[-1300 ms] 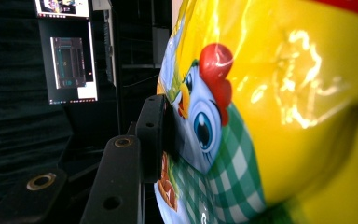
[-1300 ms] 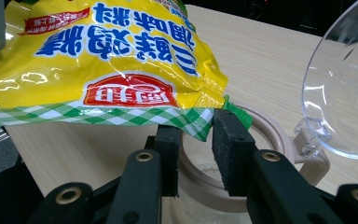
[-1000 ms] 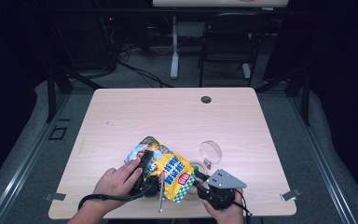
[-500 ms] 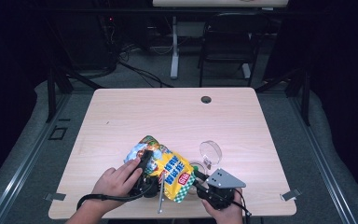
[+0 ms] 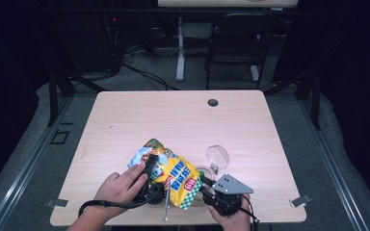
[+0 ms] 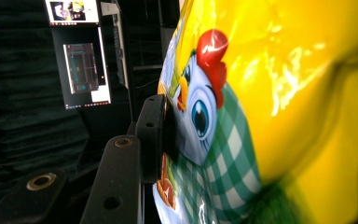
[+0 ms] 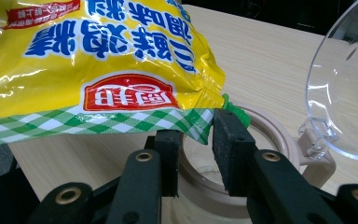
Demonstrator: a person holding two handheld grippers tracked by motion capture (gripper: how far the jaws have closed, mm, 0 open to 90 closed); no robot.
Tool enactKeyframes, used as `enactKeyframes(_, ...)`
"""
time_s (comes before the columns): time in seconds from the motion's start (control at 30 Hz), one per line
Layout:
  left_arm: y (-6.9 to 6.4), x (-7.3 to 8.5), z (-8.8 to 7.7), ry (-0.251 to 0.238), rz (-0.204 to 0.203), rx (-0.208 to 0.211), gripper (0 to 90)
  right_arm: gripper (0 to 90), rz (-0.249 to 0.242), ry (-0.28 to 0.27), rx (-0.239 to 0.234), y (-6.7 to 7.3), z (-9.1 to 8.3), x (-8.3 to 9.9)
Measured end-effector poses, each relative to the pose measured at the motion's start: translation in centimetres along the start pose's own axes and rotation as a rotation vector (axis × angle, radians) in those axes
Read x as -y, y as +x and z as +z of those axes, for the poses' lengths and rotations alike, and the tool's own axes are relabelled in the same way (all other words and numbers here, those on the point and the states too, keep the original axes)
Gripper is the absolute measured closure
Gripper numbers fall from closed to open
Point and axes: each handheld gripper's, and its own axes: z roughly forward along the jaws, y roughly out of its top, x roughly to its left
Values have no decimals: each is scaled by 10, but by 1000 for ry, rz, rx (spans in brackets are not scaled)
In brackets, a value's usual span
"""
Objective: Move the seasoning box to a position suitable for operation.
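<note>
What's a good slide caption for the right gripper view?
Right hand-held gripper grips a jar's beige rim under a yellow seasoning bag, clear lid flipped open.

Yellow bag [image 6: 279,107]: cut off by top, right and bottom edges in left gripper view; covers far jaw there. High view: bag hides most of beige jar [image 5: 203,172] and jaw tips of right gripper [image 5: 203,185]. Right gripper view: clear lid [image 7: 345,93] cut off at right edge; jar [image 7: 261,140] body below rim hidden behind jaws; bag corner seam between pads, contact unclear.
</note>
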Motion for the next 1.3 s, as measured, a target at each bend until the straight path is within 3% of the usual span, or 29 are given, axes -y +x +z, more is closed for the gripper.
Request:
enactKeyframes(0.13,-1,0,0,-15,6,-26,633,718,0,1,2,0,0,0)
enactKeyframes(0.8,3,-4,-6,-18,43,-26,656,717,7,8,8,0,2,1)
enactKeyframes(1.0,2,-4,-6,-22,45,-7,665,718,3,13,9,0,2,2)
enactKeyframes(1.3,6,-6,-8,-32,65,-25,669,717,9,10,14,-1,2,2)
